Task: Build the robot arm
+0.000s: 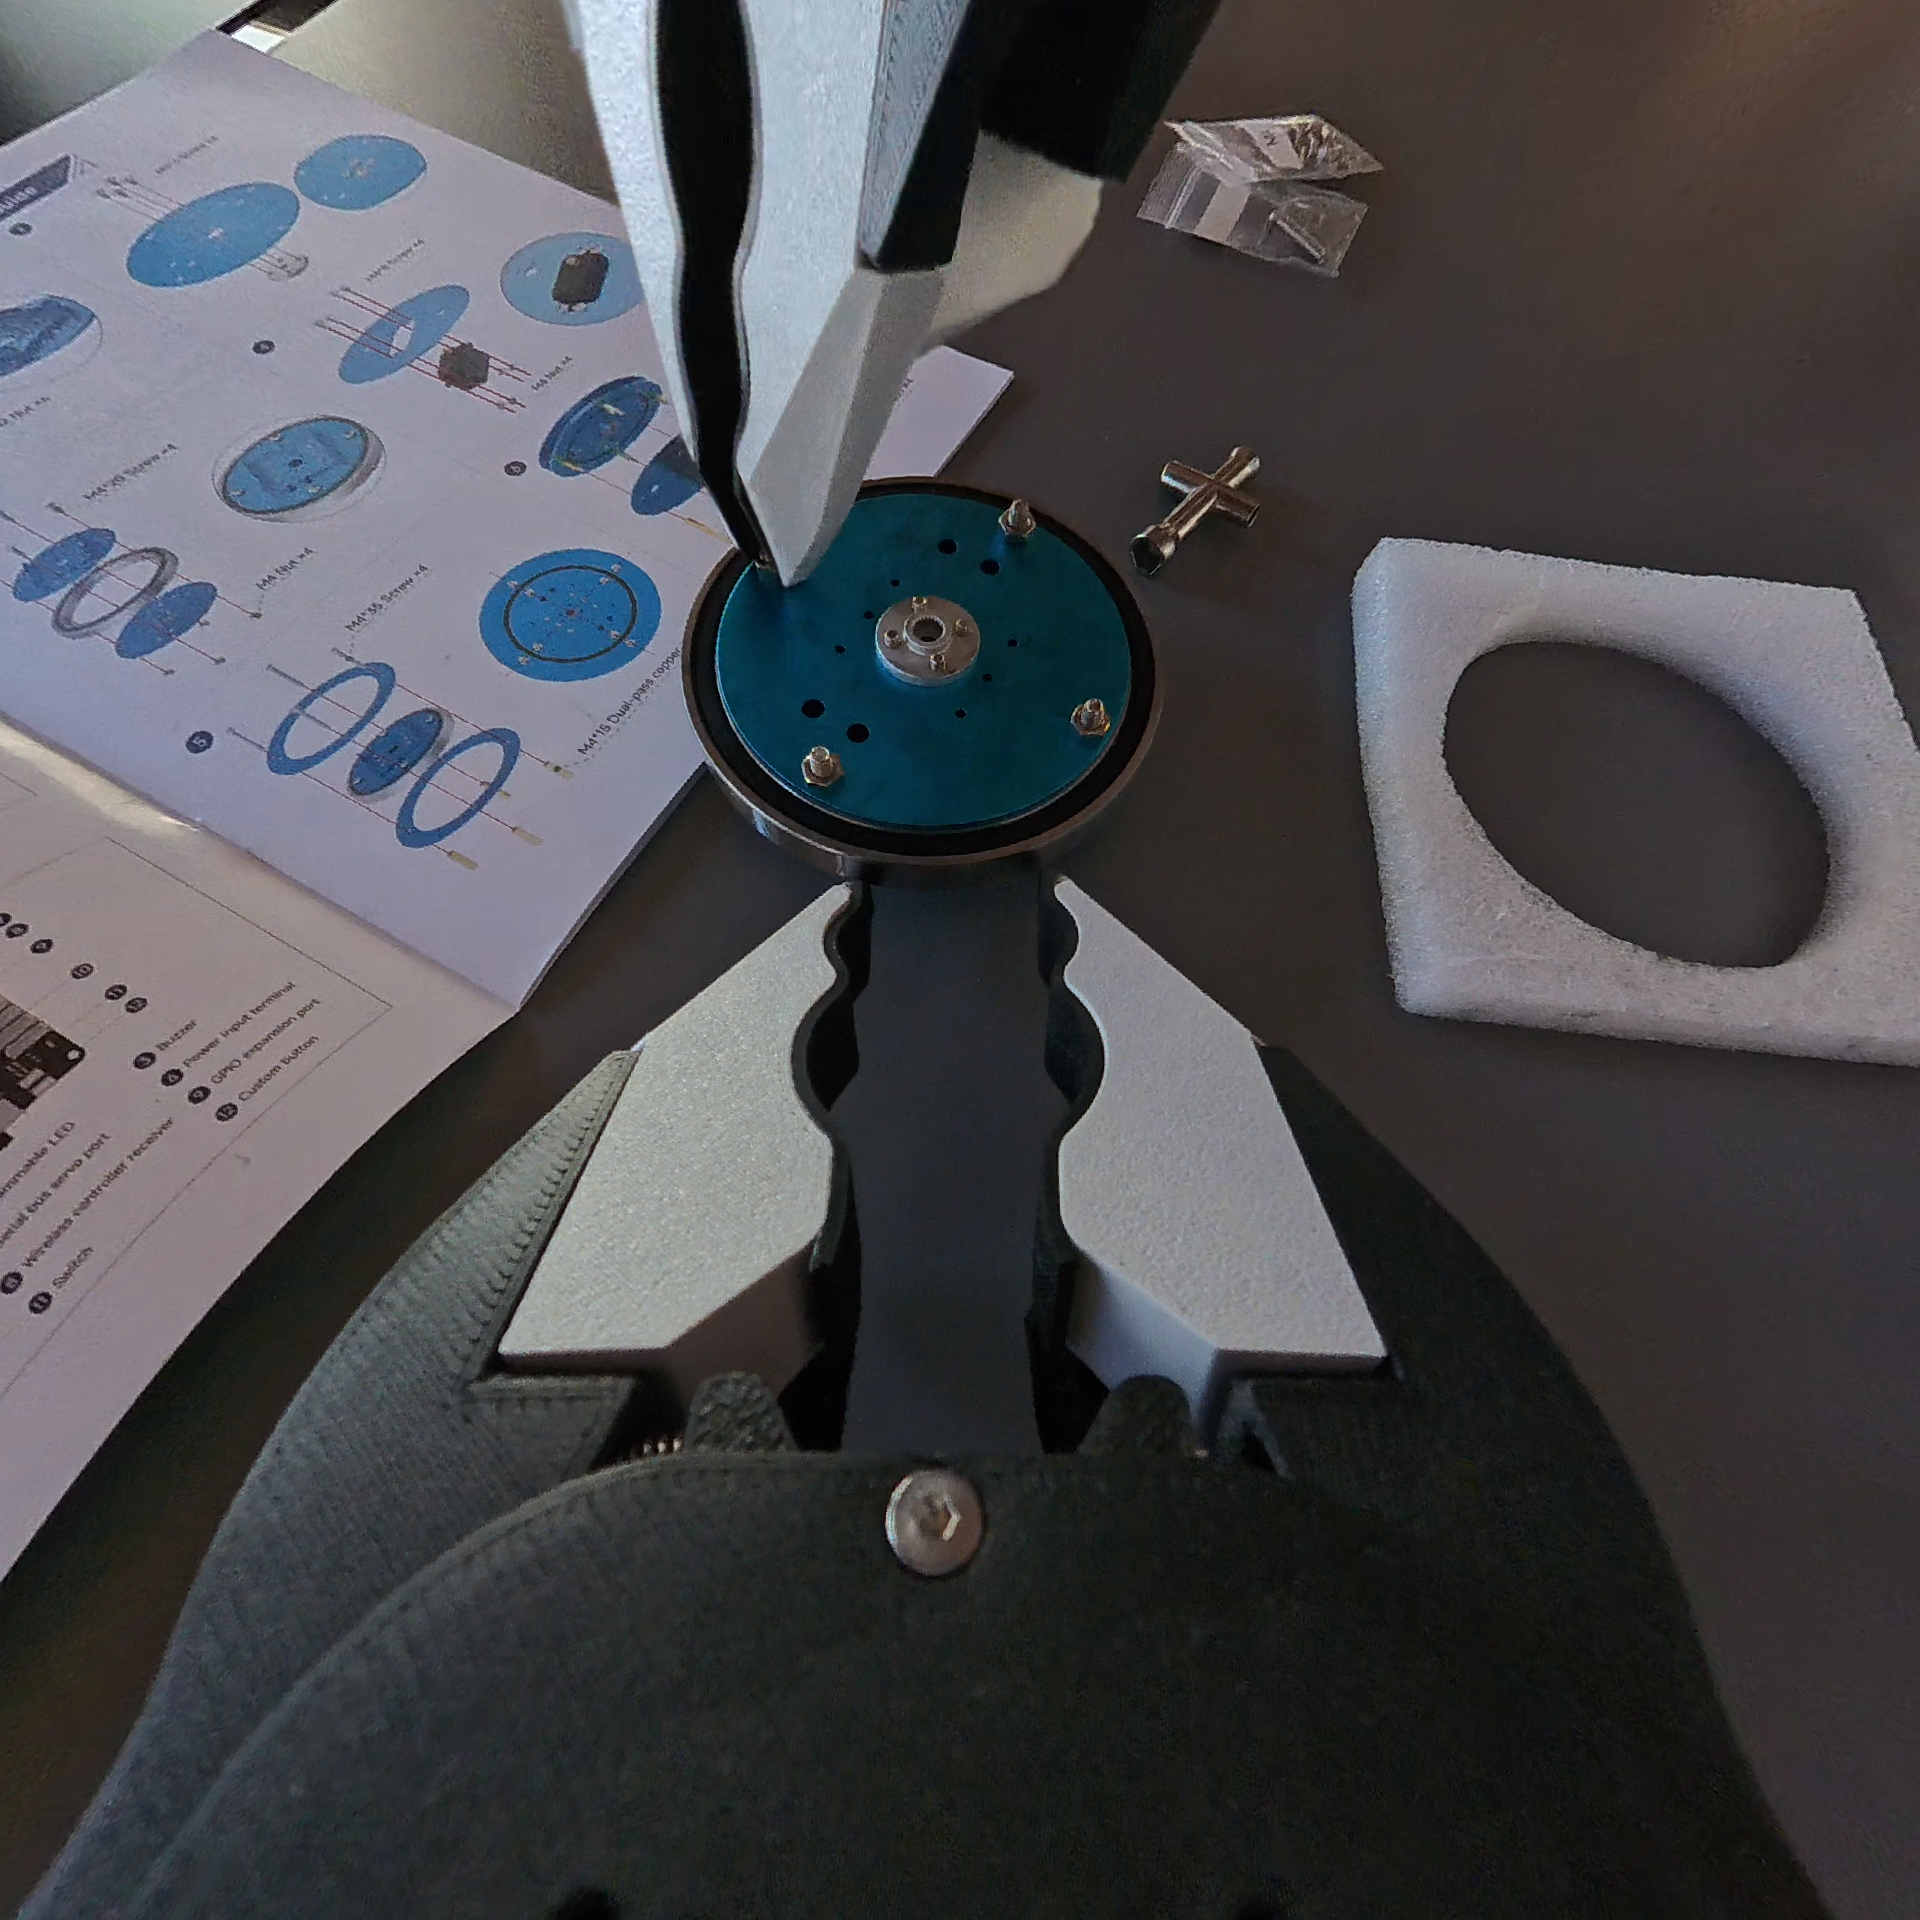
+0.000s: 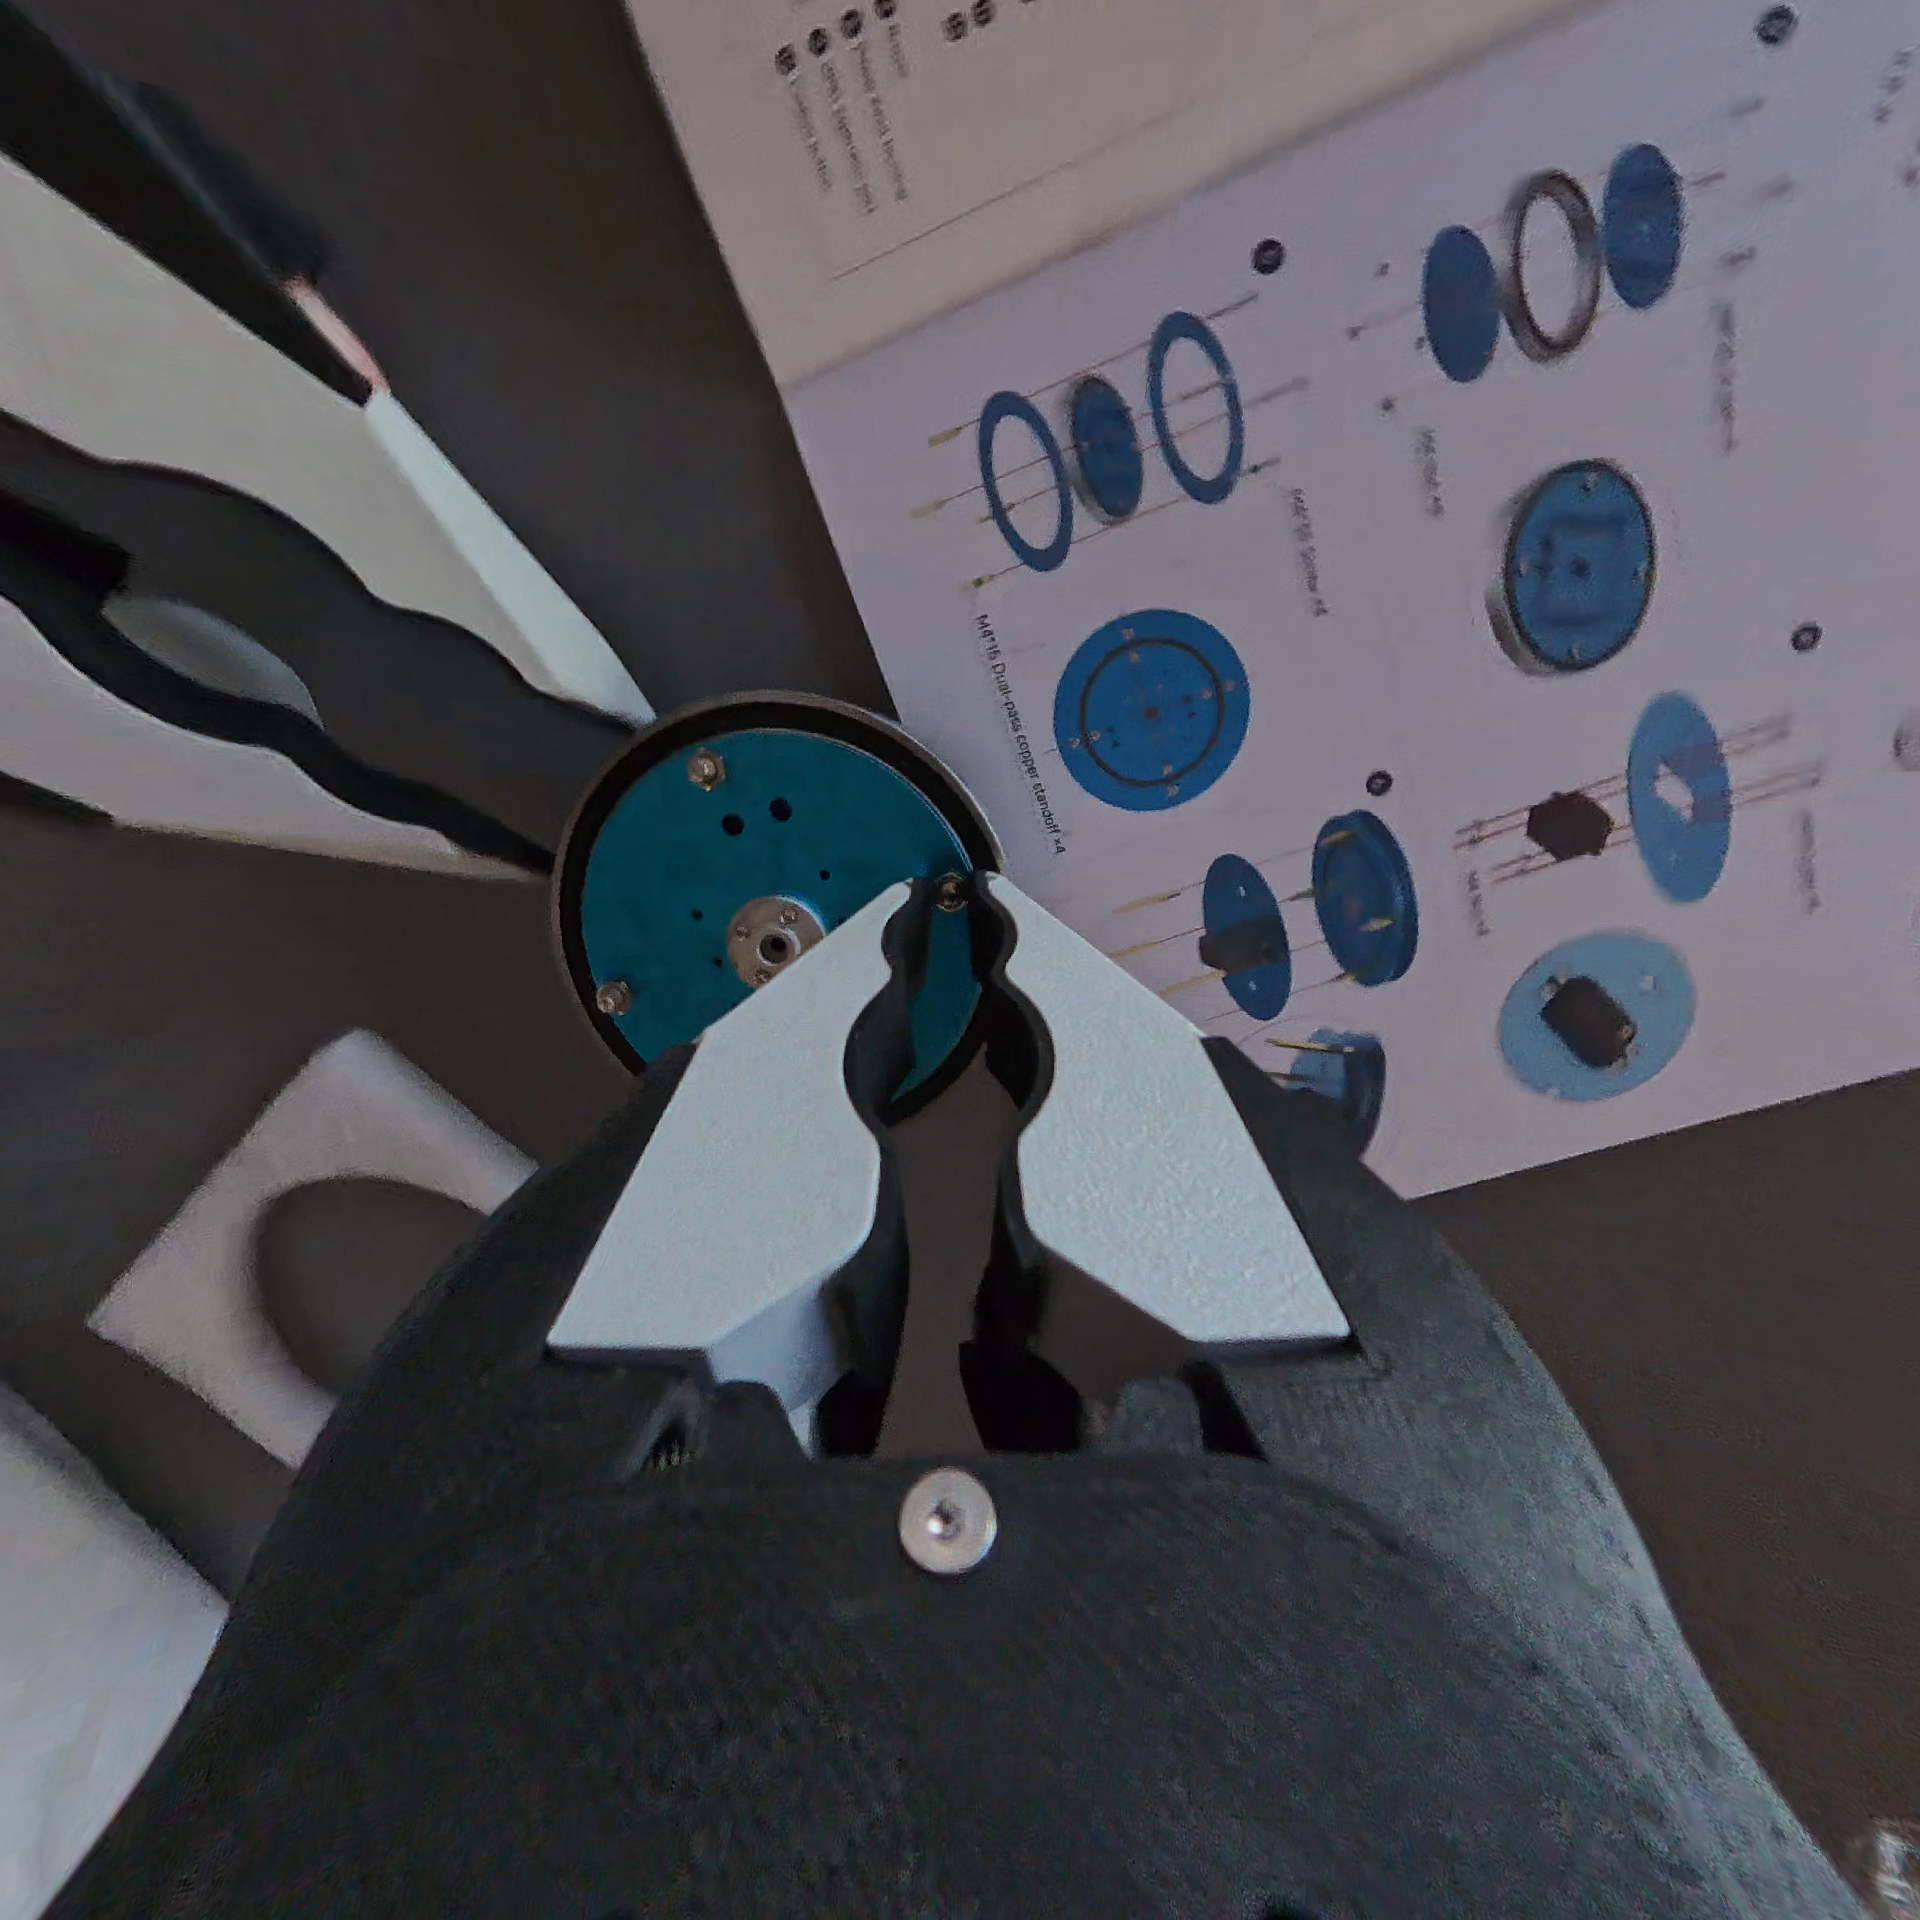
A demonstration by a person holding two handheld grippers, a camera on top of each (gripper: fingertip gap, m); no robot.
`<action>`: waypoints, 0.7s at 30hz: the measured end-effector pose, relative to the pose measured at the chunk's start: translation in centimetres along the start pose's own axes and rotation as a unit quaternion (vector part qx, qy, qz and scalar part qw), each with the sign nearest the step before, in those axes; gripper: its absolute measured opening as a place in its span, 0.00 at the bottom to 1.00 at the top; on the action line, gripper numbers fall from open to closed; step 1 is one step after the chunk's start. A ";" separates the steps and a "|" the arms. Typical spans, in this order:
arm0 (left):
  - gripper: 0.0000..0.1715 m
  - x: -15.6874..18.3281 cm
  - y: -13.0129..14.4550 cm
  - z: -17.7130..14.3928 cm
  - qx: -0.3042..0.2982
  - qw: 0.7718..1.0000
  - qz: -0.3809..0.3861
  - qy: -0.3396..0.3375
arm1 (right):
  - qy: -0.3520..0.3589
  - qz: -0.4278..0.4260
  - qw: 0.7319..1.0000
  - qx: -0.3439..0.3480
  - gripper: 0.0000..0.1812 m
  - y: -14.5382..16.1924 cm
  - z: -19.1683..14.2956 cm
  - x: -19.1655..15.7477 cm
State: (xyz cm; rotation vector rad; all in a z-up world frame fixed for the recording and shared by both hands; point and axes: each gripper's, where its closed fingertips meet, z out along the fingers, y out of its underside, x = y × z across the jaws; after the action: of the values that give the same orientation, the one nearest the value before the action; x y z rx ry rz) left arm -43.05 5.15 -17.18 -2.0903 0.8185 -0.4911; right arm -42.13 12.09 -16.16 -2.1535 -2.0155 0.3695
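Note:
A blue disc (image 1: pixel 987 769) with a silver hub (image 1: pixel 927 639) sits inside a dark metal ring (image 1: pixel 914 847) on the dark table. Nuts on screws (image 1: pixel 1089 715) stand up near its rim. My left gripper (image 1: pixel 954 894) is open, its two tips at the near side of the ring. It also shows in the right wrist view (image 2: pixel 594 790). My right gripper (image 2: pixel 945 883) comes down on the disc's (image 2: pixel 675 935) edge, its tips shut on a small nut (image 2: pixel 948 894). In the left wrist view it (image 1: pixel 774 561) reaches in from the top.
An open instruction booklet (image 1: pixel 312 520) with blue diagrams lies left of the ring and partly under it. A metal cross wrench (image 1: pixel 1205 509) lies to the right behind. A white foam square with an oval hole (image 1: pixel 1621 997) lies right. Small plastic bags (image 1: pixel 1257 192) lie far right. One gripper's finger ends stand about 7 cm off the other's. The metal cross wrench (image 1: pixel 1205 509) lies around 11 cm away from my right fingertips.

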 end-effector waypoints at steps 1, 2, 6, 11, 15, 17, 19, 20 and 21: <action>0.18 0.0 0.0 0.0 0.000 1.000 0.000 0.000 | 0.003 0.002 1.000 0.009 0.04 0.0 0.0 0.0; 0.18 0.0 0.0 0.0 0.000 1.000 0.000 0.000 | 0.003 -0.011 1.000 0.013 0.04 0.0 0.0 0.0; 0.18 -0.1 -0.2 -0.1 0.007 1.000 -0.005 -0.001 | -0.005 -0.138 0.990 0.029 0.16 -0.3 -0.6 0.2; 0.18 -0.4 -0.7 -0.6 0.030 0.999 -0.021 -0.001 | -0.045 -0.215 0.973 0.071 0.16 0.4 -0.8 -0.6; 0.15 -0.9 -1.2 -1.1 0.051 0.998 -0.024 -0.011 | -0.042 -0.203 0.961 0.184 0.08 -0.6 -1.8 -0.7; 0.15 -1.6 -1.2 -1.3 0.055 0.998 -0.014 -0.031 | -0.033 -0.197 0.952 0.230 0.05 -0.9 -2.3 -0.1; 0.14 -2.0 -1.3 -1.3 0.056 0.998 -0.008 -0.042 | -0.050 -0.185 0.947 0.256 0.05 -0.7 -2.5 0.2; 0.14 -2.1 -1.4 -1.3 0.058 0.997 -0.011 -0.043 | -0.063 -0.179 0.943 0.273 0.04 -0.8 -2.5 0.2; 0.15 -2.1 -1.7 -1.2 0.062 0.997 -0.013 -0.043 | -0.078 -0.178 0.939 0.282 0.04 -0.6 -2.5 0.1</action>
State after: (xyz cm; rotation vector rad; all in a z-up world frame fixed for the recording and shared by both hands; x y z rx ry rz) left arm -44.67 6.72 -15.24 -1.9959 0.6944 -0.4525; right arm -42.01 12.33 -13.64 -1.4264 -1.9978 0.9474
